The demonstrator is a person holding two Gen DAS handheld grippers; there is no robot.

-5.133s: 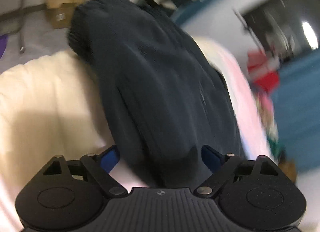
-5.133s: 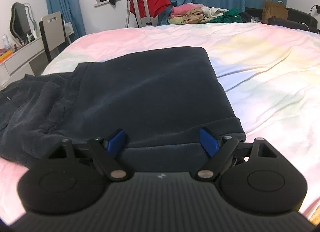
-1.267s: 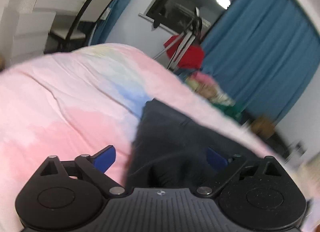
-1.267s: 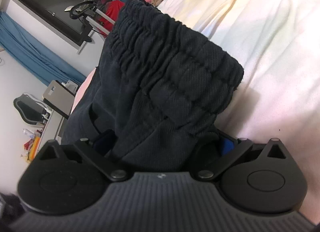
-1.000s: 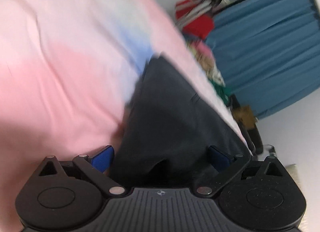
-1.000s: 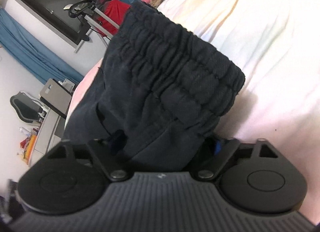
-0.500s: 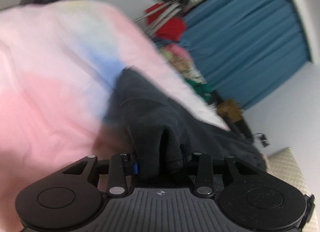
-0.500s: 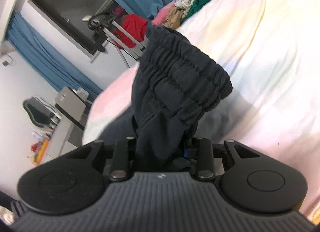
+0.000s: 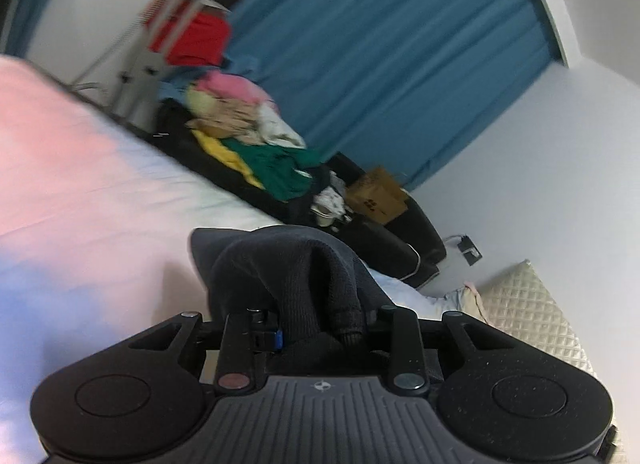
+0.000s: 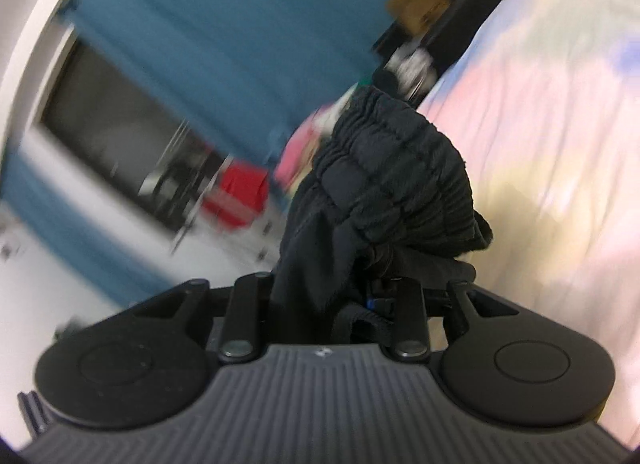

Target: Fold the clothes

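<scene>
A dark navy knitted garment (image 9: 292, 272) is bunched in my left gripper (image 9: 320, 334), whose jaws are shut on its fabric above the pastel bedsheet (image 9: 80, 199). My right gripper (image 10: 328, 300) is shut on the same garment's elastic ribbed waistband (image 10: 396, 179), which bulges up and over the fingers. The right wrist view is blurred by motion. The rest of the garment is hidden behind both grippers.
A pile of mixed clothes (image 9: 248, 131) lies on a dark bench beyond the bed, with a brown paper bag (image 9: 376, 195) beside it. Blue curtains (image 9: 380, 47) hang behind. A quilted cream headboard (image 9: 532, 304) is at the right. A red garment (image 10: 236, 187) hangs on a rack.
Both grippers closed on the dark garment about half a second ago and have since lifted it off the bed. Both views have swung upward towards the curtains and wall.
</scene>
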